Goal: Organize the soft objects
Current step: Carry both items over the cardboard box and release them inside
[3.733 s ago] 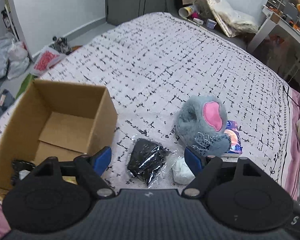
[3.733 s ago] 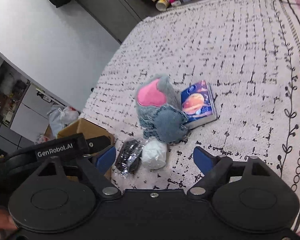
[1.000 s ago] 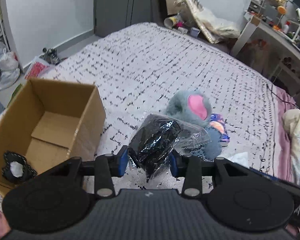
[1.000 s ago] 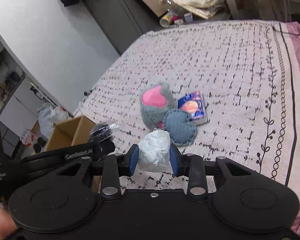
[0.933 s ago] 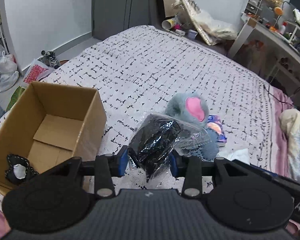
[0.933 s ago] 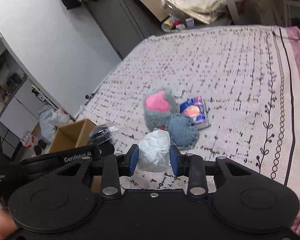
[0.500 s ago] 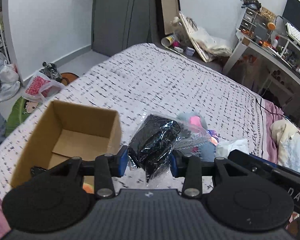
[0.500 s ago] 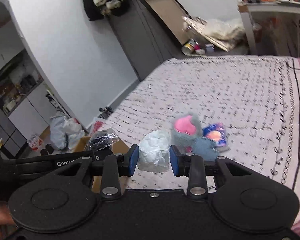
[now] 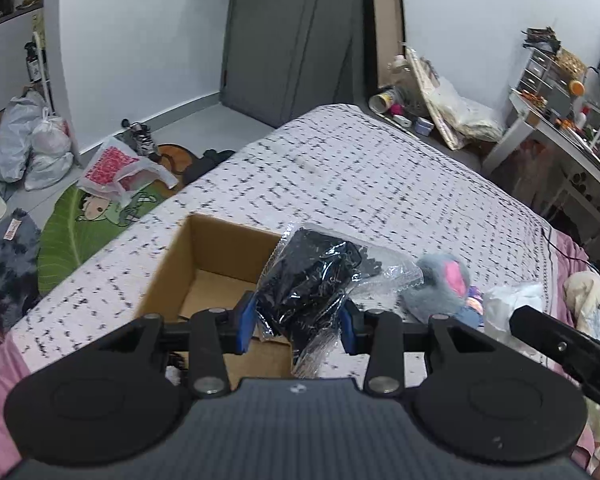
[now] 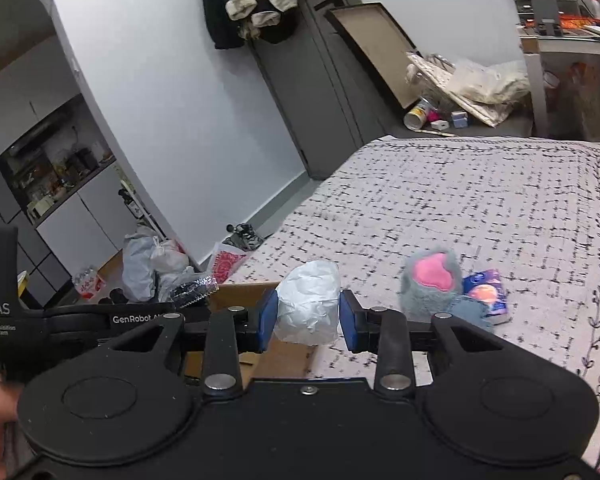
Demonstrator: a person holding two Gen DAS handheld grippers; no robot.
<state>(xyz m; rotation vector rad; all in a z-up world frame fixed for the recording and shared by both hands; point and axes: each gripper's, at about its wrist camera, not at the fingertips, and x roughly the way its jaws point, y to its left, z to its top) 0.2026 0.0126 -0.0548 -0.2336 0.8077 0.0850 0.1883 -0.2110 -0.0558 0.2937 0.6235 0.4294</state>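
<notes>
My left gripper (image 9: 298,326) is shut on a black item in a clear plastic bag (image 9: 310,280) and holds it in the air over the right edge of an open cardboard box (image 9: 204,264) on the bed. My right gripper (image 10: 308,322) is shut on a white crumpled wad (image 10: 310,306), held above the bed beside the box (image 10: 240,292). A grey plush slipper with a pink lining (image 10: 434,284) lies on the bedspread, also in the left wrist view (image 9: 444,284). The wad shows there too (image 9: 508,306).
A small purple packet with planets (image 10: 486,294) lies next to the slipper. The patterned bedspread (image 9: 360,184) stretches far behind. Bags and clutter (image 9: 28,144) lie on the floor left of the bed. A desk (image 9: 568,136) stands at right.
Both grippers closed on their items and lifted them off the bed. They have risen and moved left toward the box; the slipper and packet stayed on the bedspread.
</notes>
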